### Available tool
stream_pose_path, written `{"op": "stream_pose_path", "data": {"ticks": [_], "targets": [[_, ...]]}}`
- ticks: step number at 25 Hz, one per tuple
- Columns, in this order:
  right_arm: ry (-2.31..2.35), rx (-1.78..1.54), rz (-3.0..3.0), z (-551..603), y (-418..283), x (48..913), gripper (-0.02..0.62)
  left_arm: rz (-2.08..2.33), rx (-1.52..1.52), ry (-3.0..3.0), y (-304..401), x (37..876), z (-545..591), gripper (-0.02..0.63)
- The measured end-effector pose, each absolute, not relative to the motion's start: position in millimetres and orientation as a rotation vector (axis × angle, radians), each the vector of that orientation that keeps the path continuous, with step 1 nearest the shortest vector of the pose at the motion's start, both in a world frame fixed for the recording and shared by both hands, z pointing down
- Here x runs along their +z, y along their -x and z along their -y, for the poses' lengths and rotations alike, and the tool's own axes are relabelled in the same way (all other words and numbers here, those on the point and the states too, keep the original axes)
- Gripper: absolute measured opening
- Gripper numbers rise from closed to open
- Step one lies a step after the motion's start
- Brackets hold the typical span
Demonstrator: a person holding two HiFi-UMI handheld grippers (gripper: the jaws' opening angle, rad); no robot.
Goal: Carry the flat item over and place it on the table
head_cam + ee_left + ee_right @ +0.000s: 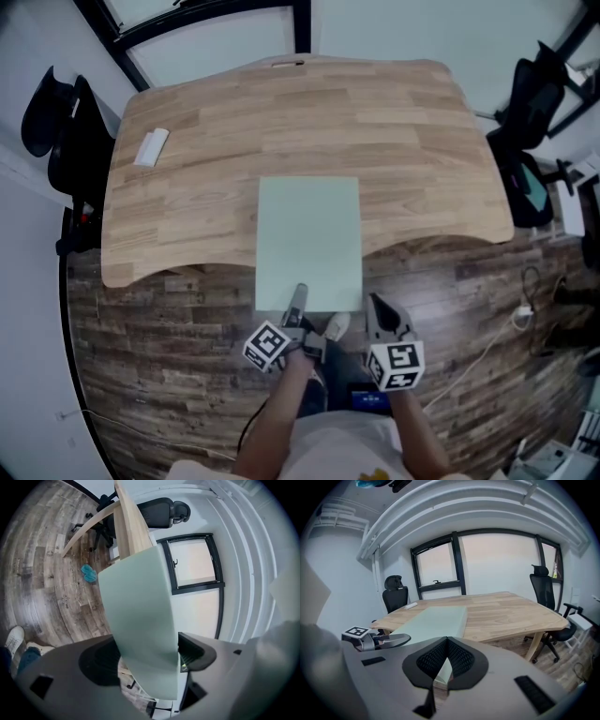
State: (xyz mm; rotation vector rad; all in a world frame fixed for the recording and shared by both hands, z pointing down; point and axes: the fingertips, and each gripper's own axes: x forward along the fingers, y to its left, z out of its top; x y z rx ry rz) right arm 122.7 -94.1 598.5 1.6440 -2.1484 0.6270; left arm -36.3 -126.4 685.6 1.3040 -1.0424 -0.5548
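Note:
A pale green flat board (309, 234) lies lengthwise on the wooden table (403, 131), its near end overhanging the front edge toward me. My left gripper (298, 295) is at that near end. In the left gripper view the board (136, 602) runs between the jaws of the left gripper (147, 656), which stand wide apart with a gap showing beside it. My right gripper (377, 305) hovers just right of the board's near right corner. In the right gripper view the right gripper (447, 641) has its tips together, and the board (436, 618) stretches ahead over the table (506, 611).
A small white object (151, 147) lies on the table's far left part. Black office chairs stand at the left (66, 131) and right (530, 112). A white cable (497, 337) trails on the wood floor at right. My shoe (337, 326) is below the board.

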Motion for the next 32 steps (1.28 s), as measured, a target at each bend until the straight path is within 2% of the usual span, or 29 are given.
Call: {"op": "stream_pose_path", "data": {"ticks": [32], "targets": [[-1.627,0.605,2.181,83.6,-108.7,587.1,-0.003,0.99,-0.591,-1.273,37.2,676.4,114.4,0.397]]}}
